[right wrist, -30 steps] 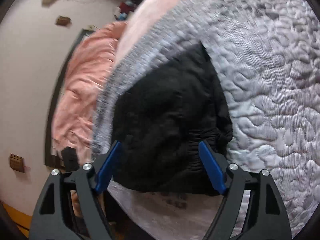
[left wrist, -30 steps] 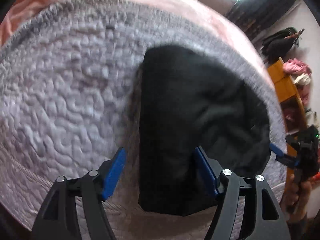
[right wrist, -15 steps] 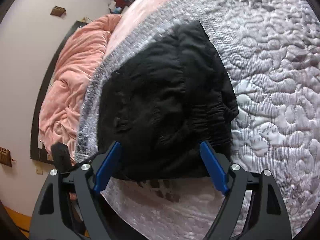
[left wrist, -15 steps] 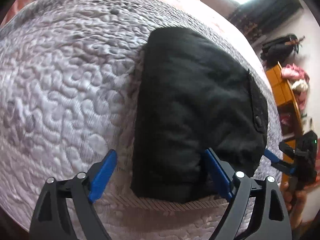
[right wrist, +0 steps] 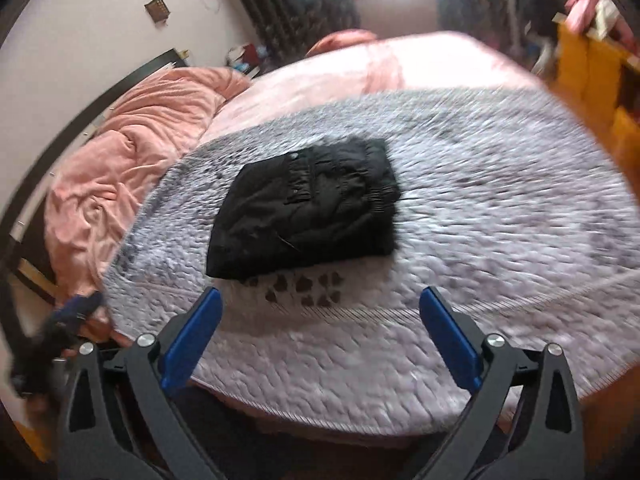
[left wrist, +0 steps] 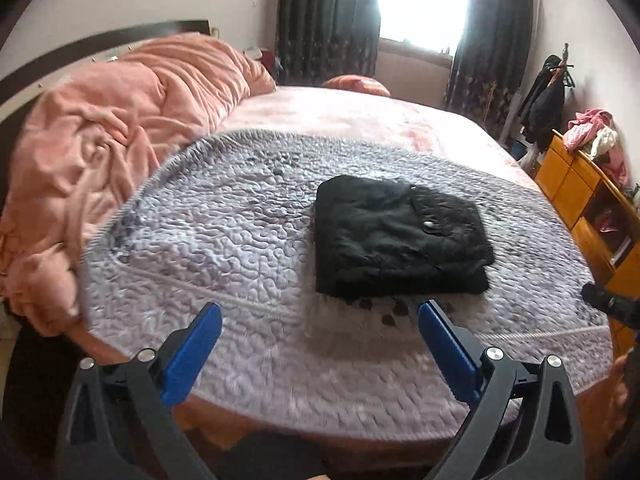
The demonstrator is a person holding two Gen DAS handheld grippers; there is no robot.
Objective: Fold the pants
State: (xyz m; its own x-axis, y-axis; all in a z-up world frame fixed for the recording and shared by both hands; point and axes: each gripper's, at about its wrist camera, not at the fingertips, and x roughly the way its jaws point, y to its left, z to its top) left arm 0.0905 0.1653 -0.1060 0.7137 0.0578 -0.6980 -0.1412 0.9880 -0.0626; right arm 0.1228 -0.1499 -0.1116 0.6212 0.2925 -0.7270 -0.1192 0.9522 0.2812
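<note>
On the grey quilted blanket (left wrist: pixel 224 248), near the foot edge of the bed, the black pants (left wrist: pixel 396 236) lay as a compact, roughly square bundle, with a small pale button showing on the upper layer. Half a second before, both cameras had hung close over the cloth, so that the dark fabric filled the space between the fingers; now both looked across the whole bed from a low, drawn-back angle, and the bundle sat well ahead of the blue pads, touched by neither tool. The left gripper (left wrist: pixel 320 352) had its jaws spread wide with nothing between them, and the right gripper (right wrist: pixel 320 344) was the same, wide apart and empty. Each tool showed as a dark shape at the edge of the other's view. The right wrist view was smeared by motion, which suggested that hand was still travelling.

Taken together, the change read as a withdrawal after the last fold: the pants kept their shape unheld, the edges sat fairly square, and no leg trailed loose. The task looked finished or all but finished; at most a light tidy of the slightly bulging right edge seemed left. A rumpled pink duvet (left wrist: pixel 104 132) lay heaped toward the headboard, well apart from the bundle
</note>
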